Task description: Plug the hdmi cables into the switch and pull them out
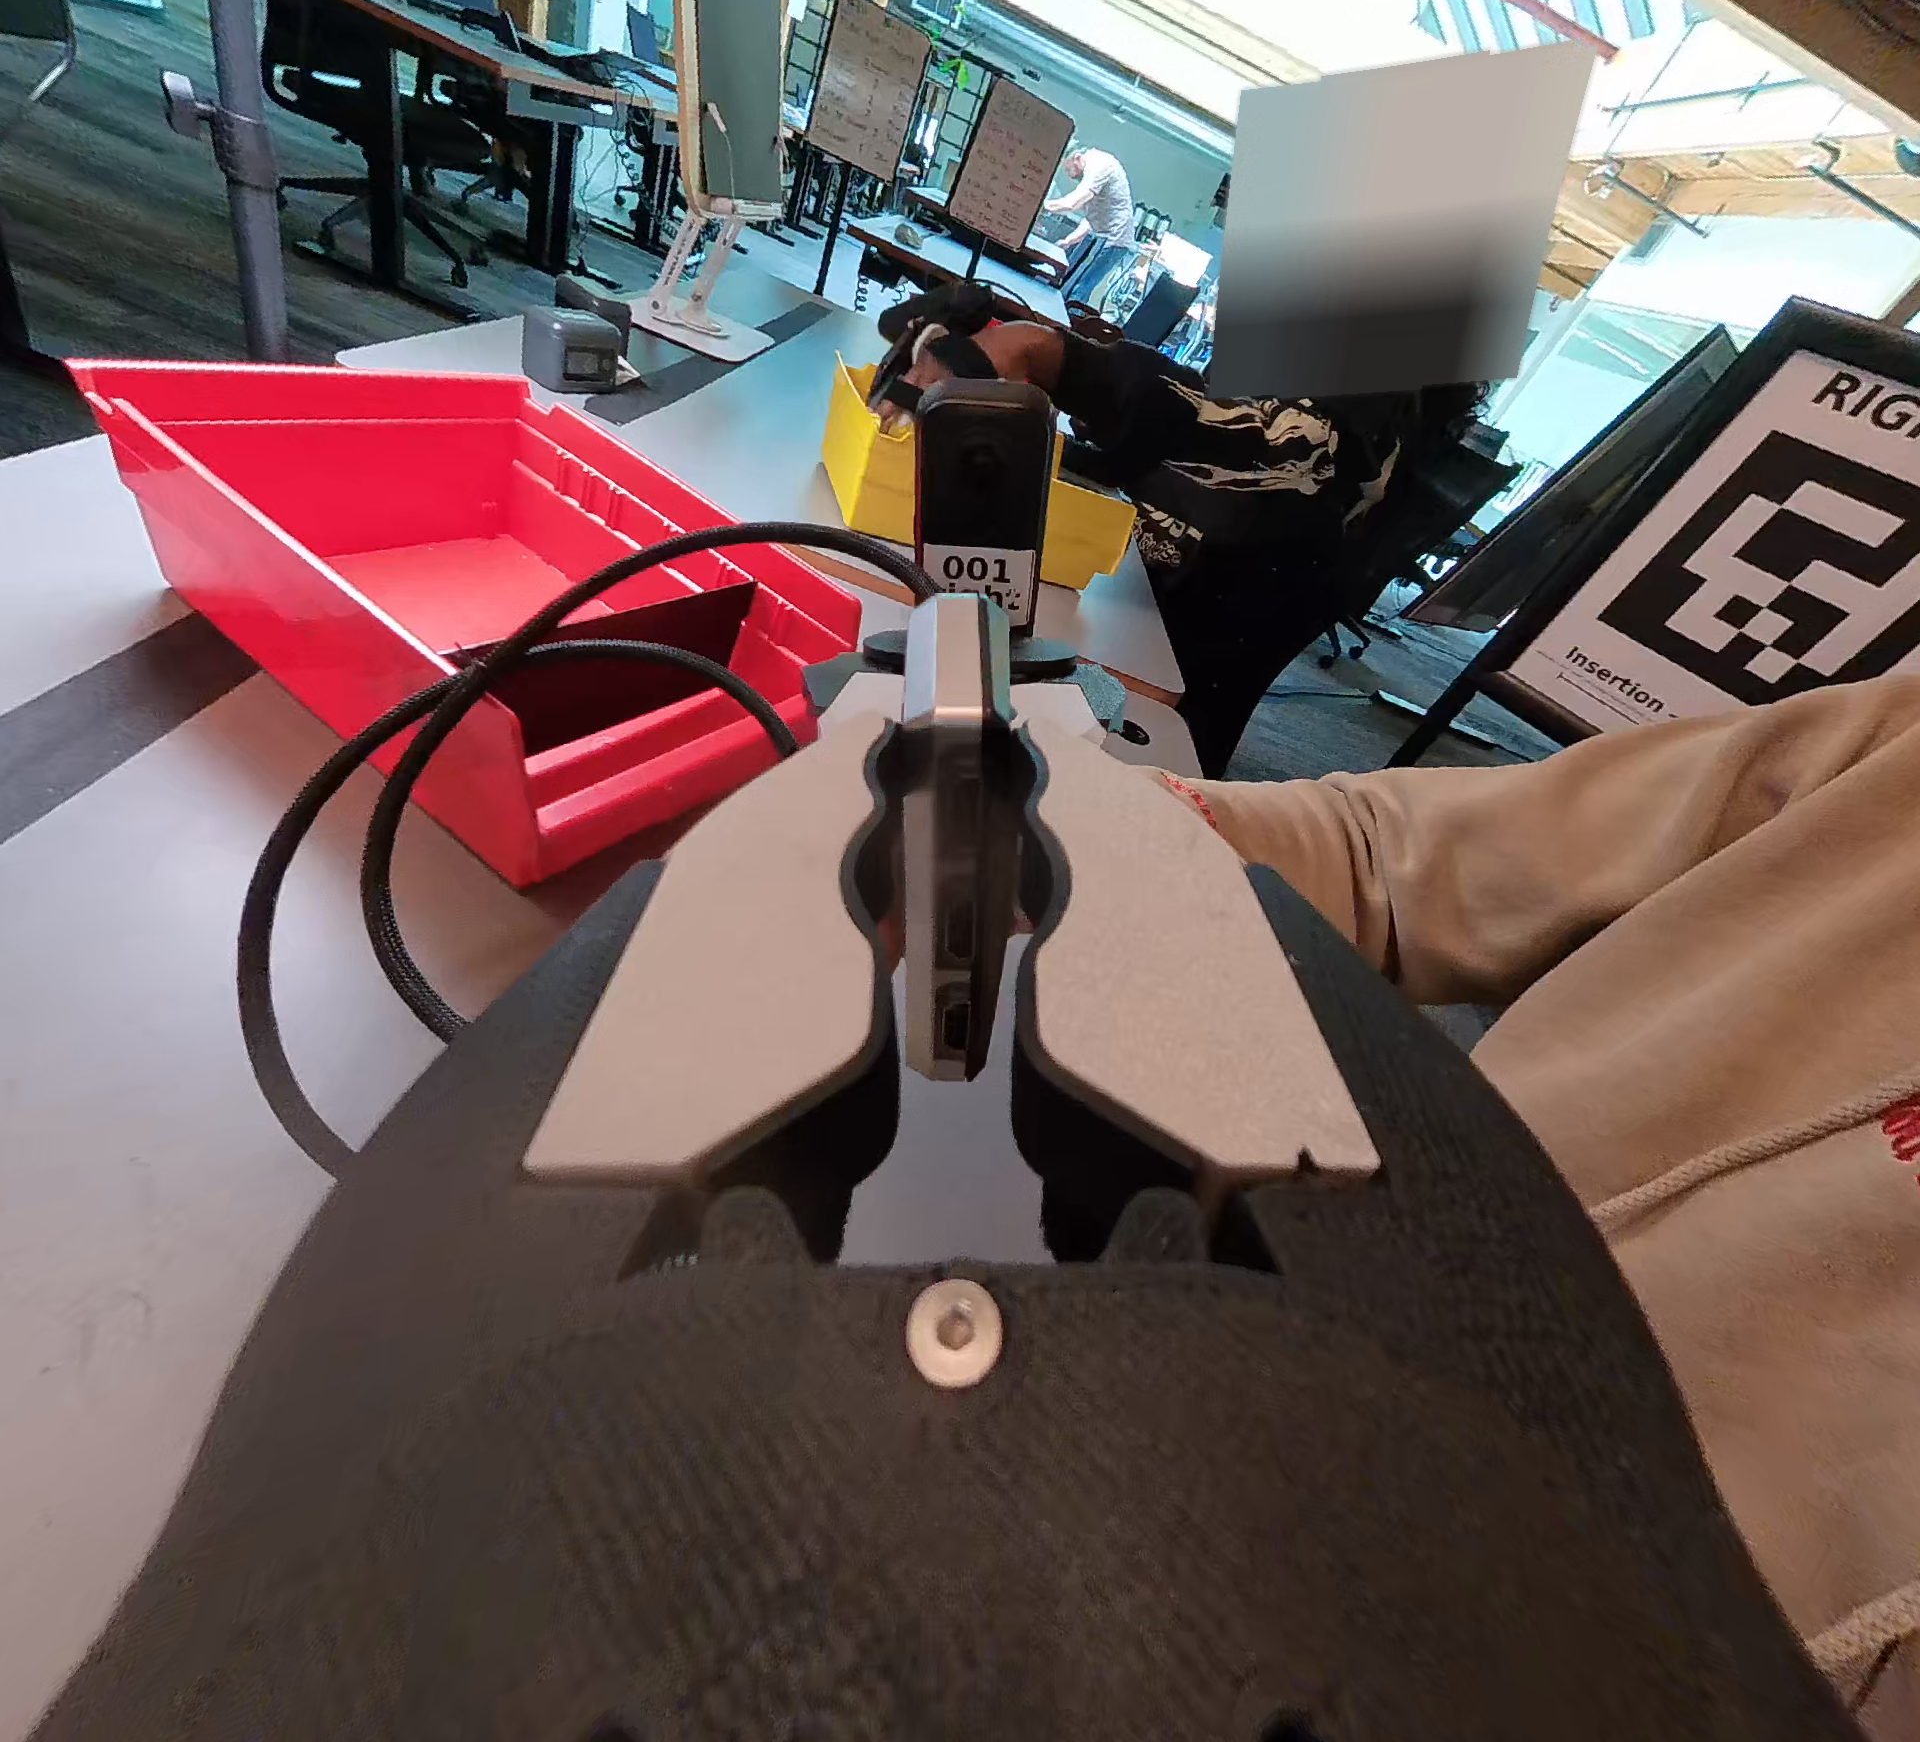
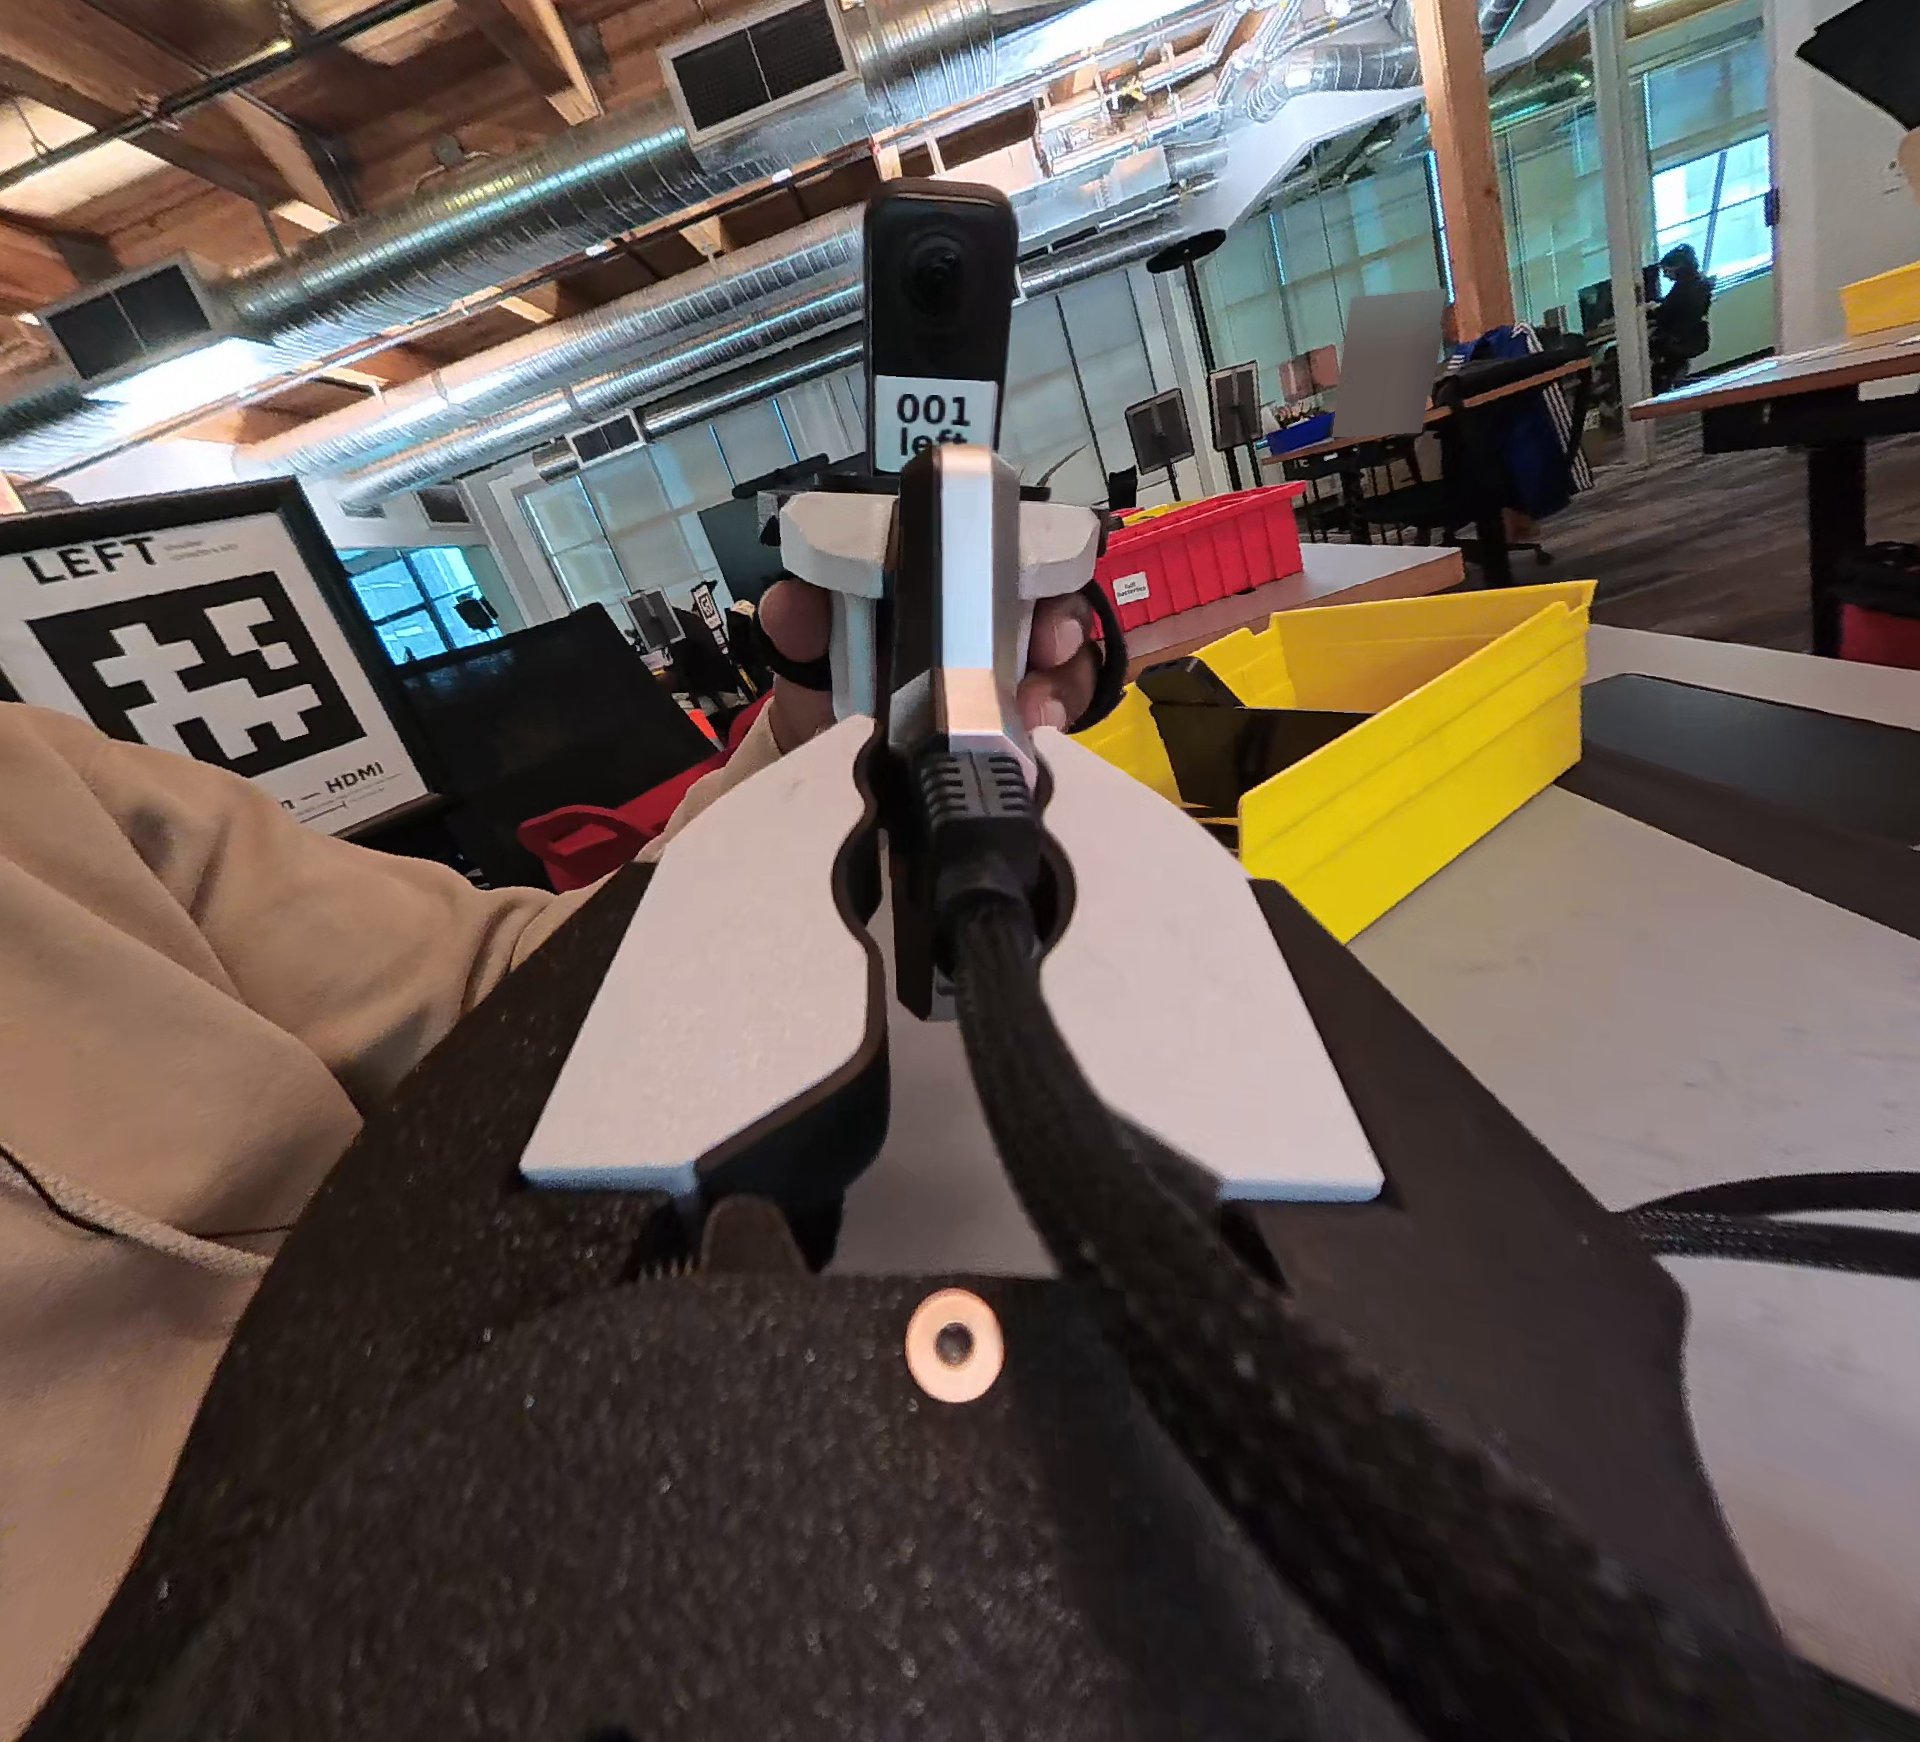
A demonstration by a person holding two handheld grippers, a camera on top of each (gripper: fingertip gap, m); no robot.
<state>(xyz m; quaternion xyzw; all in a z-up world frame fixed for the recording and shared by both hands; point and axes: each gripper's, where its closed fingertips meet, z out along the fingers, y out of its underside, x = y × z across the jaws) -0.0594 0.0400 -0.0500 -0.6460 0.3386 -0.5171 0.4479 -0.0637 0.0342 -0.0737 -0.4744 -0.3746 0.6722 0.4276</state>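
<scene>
Behind bench [image 1: 125,1017]: desks, office chairs, monitor stands, whiteboards, framed marker boards at either side. Seated person in dark top at yellow bin [image 1: 878,477] on far bench; head blurred over. Beige sleeve [image 1: 1558,861] crossing in from right in left wrist view, from left in right wrist view.

Red bin [image 1: 436,549] on bench, left of centre: black divider inside, otherwise bare floor showing. Second yellow bin [image 2: 1434,726] near right gripper, dark flat item inside, not identifiable.

Left gripper [image 1: 951,861] clamped on switch [image 1: 951,913], held edge-on between the pads, empty ports visible on near edge. Right gripper [image 2: 961,861] pinching black plug [image 2: 977,793], plug tip against switch [image 2: 971,612] edge; seated or not, cannot tell. Braided cable [image 2: 1143,1173] running back from plug over right gripper body. Same cable [image 1: 343,809] looping across bench in front of red bin. Grippers facing each other, switch between them, raised off bench.
</scene>
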